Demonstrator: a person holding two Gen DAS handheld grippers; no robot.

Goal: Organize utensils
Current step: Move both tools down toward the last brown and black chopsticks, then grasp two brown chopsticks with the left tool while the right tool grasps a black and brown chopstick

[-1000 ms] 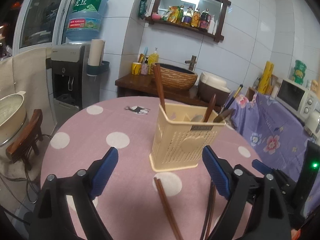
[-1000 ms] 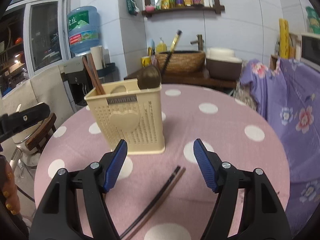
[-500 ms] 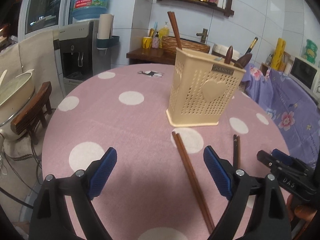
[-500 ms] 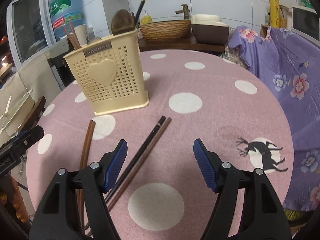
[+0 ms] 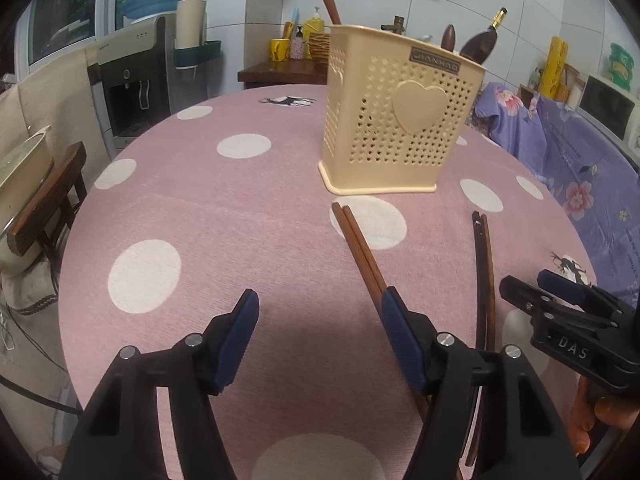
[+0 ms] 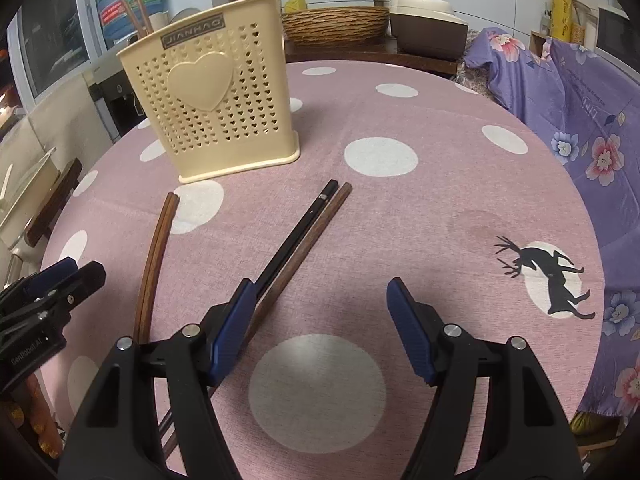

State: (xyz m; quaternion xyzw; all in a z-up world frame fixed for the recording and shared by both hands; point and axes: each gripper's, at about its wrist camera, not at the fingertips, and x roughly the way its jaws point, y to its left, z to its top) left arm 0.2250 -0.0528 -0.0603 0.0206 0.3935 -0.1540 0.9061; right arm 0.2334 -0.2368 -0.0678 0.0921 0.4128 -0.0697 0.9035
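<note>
Two tongs are shown low over the desk (image 5: 248, 208). The left tongs (image 5: 316, 312) are closing, empty; the right tongs (image 6: 320, 300) stand apart, empty. Four chopsticks are counted: a brown pair (image 5: 360, 248) beside the left tongs, a mixed pair (image 6: 304, 232), black and brown, beside the right. Beyond stands one cream perforated holder (image 5: 400, 120), utensils inside.

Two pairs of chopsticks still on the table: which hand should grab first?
Probably left. The left gripper is closing and its right pad is already against the brown chopsticks. The right gripper is open, with the dark pair running under its left finger, outside the gap.
</note>
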